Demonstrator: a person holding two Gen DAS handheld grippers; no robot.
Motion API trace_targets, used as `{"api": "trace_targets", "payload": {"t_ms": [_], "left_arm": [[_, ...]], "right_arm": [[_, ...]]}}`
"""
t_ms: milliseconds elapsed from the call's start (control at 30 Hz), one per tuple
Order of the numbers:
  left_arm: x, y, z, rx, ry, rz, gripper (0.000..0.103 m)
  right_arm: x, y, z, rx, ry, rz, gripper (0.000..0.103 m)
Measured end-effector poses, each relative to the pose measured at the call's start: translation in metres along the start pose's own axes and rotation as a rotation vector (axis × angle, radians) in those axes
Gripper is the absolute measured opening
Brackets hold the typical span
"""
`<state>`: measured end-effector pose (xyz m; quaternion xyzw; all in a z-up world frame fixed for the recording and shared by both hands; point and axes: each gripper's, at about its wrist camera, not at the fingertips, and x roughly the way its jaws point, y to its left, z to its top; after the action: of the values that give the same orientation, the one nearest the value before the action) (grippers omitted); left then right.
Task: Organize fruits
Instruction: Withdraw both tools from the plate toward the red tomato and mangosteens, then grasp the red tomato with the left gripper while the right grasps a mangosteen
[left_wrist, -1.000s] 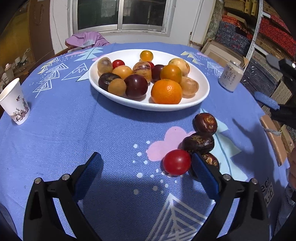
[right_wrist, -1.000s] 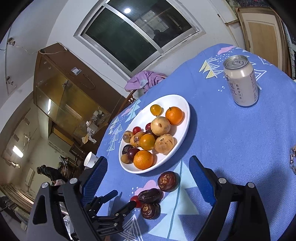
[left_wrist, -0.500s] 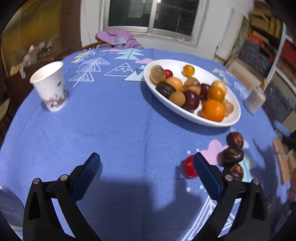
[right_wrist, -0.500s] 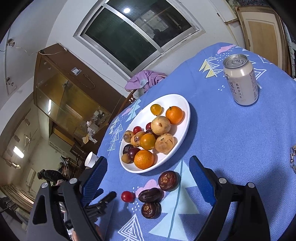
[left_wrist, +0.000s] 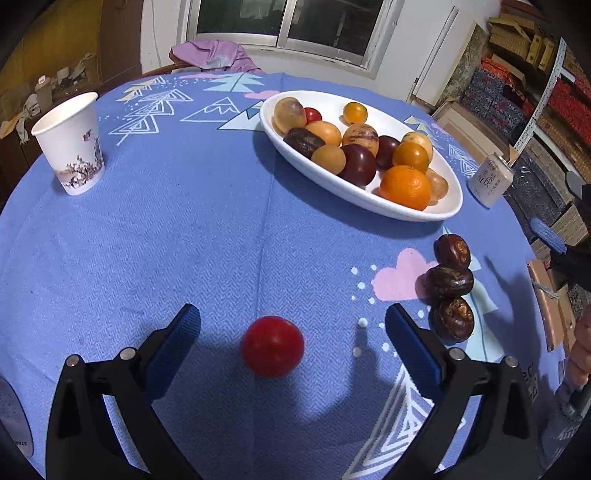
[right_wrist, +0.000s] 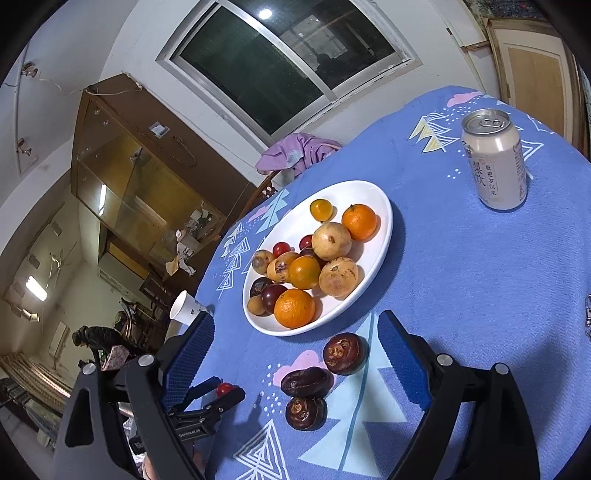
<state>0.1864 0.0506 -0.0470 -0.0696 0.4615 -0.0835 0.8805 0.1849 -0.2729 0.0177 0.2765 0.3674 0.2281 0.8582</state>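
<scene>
My left hand-held gripper (left_wrist: 291, 345) gapes empty astride the tomato (left_wrist: 272, 346) near the desk's (left_wrist: 184, 240) front edge; lower squarely, close gently, avoid rolling it.

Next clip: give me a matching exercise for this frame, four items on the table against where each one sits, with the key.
Items:
1. red tomato
2. paper cup
3. drink can
4. three dark brown fruits

Places:
A. upright on the cloth beyond the white dish, on the right in the left wrist view
B. on the cloth between the open fingers of the left tool, touching neither
C. in a row on the cloth just in front of the dish
D. upright near the table's far left edge in the left wrist view

Pairs: 1-B, 2-D, 3-A, 4-C
</scene>
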Motion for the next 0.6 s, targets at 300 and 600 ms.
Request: {"api": "trace_targets", "payload": {"t_ms": [300, 600], "left_arm": [[-0.015, 0.014, -0.015, -0.037, -0.018, 0.041, 0.099], [-0.012, -0.006, -0.018, 0.079, -0.067, 0.208, 0.099]], "right_arm": [[0.002, -0.002, -0.001, 0.008, 0.011, -0.002, 0.091], [0.009, 0.003, -0.005, -0.022, 0.03, -0.022, 0.091]]}}
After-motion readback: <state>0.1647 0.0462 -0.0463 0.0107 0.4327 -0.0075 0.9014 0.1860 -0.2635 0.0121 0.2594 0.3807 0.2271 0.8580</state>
